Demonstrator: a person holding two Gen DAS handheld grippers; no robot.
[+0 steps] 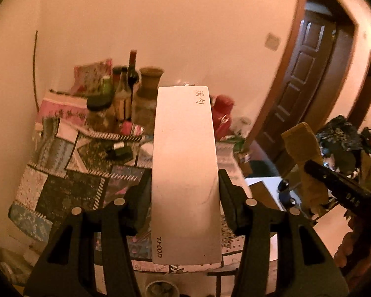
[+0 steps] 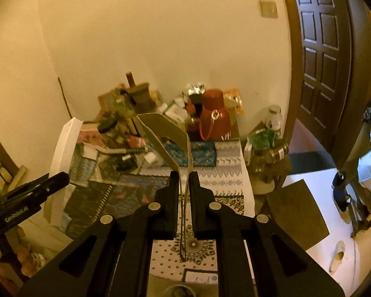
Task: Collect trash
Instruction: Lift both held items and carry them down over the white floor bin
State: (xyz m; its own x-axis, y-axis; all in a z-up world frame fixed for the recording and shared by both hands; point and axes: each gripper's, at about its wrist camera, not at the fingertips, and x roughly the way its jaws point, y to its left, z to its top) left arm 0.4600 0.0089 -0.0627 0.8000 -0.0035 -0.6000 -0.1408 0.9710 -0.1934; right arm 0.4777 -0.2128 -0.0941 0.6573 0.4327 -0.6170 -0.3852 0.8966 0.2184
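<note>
Table: I see a cloth-covered table (image 2: pixel 225 173) below both grippers, its far edge against the wall crowded with bottles, jars and a red thermos (image 2: pixel 214 117). None of that clutter reads to me as what I am after right now.

White box: the long white carton (image 1: pixel 185 173) is in my left gripper (image 1: pixel 185 183), raised over the table and pointing away toward the far wall. From the right wrist view I see it edge-on at the left (image 2: pixel 64 153).

Left gripper: its jaws stand fairly wide, pressed on the carton's two long sides, so I judge the hold firm.

Cardboard strip: a bent, flattened piece of brown cardboard (image 2: pixel 170 143) is pinched in my right gripper (image 2: pixel 184 180), folding over above the fingertips with its tail hanging down between the fingers. From the left wrist view it sits at the right (image 1: pixel 306 158).

Right gripper: jaws nearly closed, with only the thin card between them.

Step in hand: I judge both pickups done; I am in the carry stage, each gripper loaded.

Bin: a round rim shows at the near bottom edge (image 1: pixel 160 288); possibly the bin, but I cannot tell.

Next move: I would bring both pieces over a bin and release one at a time, the loose card first since its grip looks lighter.
</note>
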